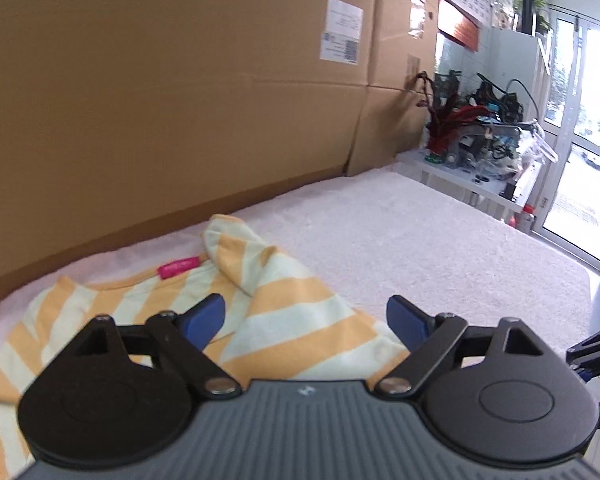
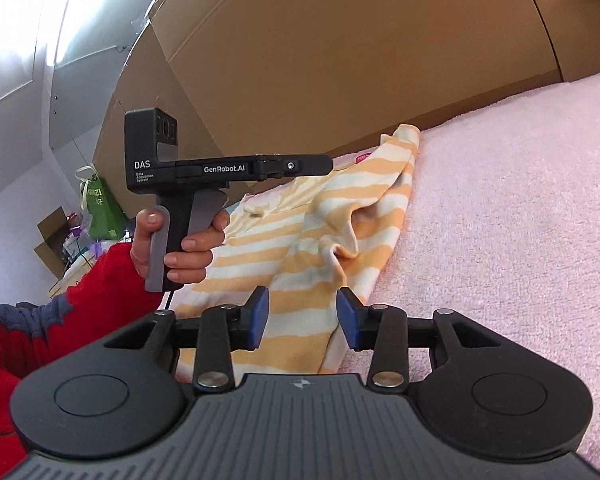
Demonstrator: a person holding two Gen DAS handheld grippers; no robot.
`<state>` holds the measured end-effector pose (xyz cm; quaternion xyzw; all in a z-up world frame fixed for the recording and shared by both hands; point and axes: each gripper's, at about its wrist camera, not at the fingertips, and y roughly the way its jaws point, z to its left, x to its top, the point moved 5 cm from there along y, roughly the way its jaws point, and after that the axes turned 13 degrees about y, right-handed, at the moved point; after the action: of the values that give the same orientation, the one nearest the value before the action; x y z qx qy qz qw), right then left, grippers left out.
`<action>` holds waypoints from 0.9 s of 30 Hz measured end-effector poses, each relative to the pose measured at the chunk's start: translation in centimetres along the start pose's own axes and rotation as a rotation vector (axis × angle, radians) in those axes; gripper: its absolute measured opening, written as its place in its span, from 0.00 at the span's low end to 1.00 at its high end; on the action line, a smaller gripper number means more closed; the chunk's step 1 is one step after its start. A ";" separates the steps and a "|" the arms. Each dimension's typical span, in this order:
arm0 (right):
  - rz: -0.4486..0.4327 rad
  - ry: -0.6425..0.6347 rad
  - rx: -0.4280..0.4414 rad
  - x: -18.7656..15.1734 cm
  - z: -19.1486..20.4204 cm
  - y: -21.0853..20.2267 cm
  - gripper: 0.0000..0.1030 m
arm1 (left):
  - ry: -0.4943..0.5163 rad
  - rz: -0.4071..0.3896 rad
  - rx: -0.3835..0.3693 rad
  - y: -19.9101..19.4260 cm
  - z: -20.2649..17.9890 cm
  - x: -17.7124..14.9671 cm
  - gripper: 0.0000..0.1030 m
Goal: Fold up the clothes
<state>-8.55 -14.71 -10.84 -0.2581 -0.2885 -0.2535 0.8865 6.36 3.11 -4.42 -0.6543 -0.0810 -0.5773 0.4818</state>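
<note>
Now, cardboard wall (image 1: 180,100): fills the upper left.
Pink blanket (image 1: 420,232): spreads across mid-frame.
Striped shirt (image 1: 284,320): lower left, rumpled, one sleeve flopped over; folding barely begun, I judge.
Left gripper (image 1: 304,320): wide apart, empty.
Right gripper (image 2: 302,316): half-open above the hem, gripping nothing.

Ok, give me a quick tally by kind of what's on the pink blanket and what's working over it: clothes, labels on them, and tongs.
Striped garment: 1
Pink label on it: 1
Tongs: 2, left tongs and right tongs, both open with nothing gripped
Total: 4
</note>
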 end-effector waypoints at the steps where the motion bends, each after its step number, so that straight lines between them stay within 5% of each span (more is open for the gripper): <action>1: -0.010 0.005 0.002 0.1 -0.1 0.1 0.41 | 0.012 0.008 -0.028 0.6 -0.2 0.3 0.69; 8: -0.007 0.030 -0.004 -0.5 -0.5 1.2 0.40 | -0.003 0.109 -0.074 4.5 0.2 -1.0 0.38; 10: 0.010 0.020 0.011 -0.9 -0.2 1.2 0.26 | 0.000 0.125 -0.061 5.1 0.3 -1.2 0.35; 11: 0.024 0.014 0.025 -1.1 0.0 1.1 0.14 | 0.002 0.131 -0.053 5.3 0.4 -1.2 0.35; 14: 0.047 0.015 0.045 -1.9 0.3 0.5 0.07 | 0.015 0.138 -0.037 5.7 0.2 -1.0 0.37; 17: 0.064 0.023 0.056 -2.8 0.5 -0.2 0.13 | 0.026 0.136 -0.042 5.9 -0.2 -0.9 0.51; 21: 0.012 0.054 0.033 -3.3 0.4 -1.8 0.37 | 0.036 0.132 -0.050 5.9 -0.6 -0.7 0.58; 25: 0.002 0.035 0.012 -3.7 0.5 -1.9 0.36 | 0.018 0.129 -0.058 6.0 -0.5 -0.3 0.67; 27: 0.005 0.009 -0.015 -3.8 0.6 -1.5 0.22 | 0.015 0.135 -0.053 6.2 -0.5 -0.2 0.68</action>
<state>-12.31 -14.34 -12.38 -0.2643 -0.2819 -0.2545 0.8865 10.09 -0.41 -7.99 -0.6666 -0.0179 -0.5502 0.5026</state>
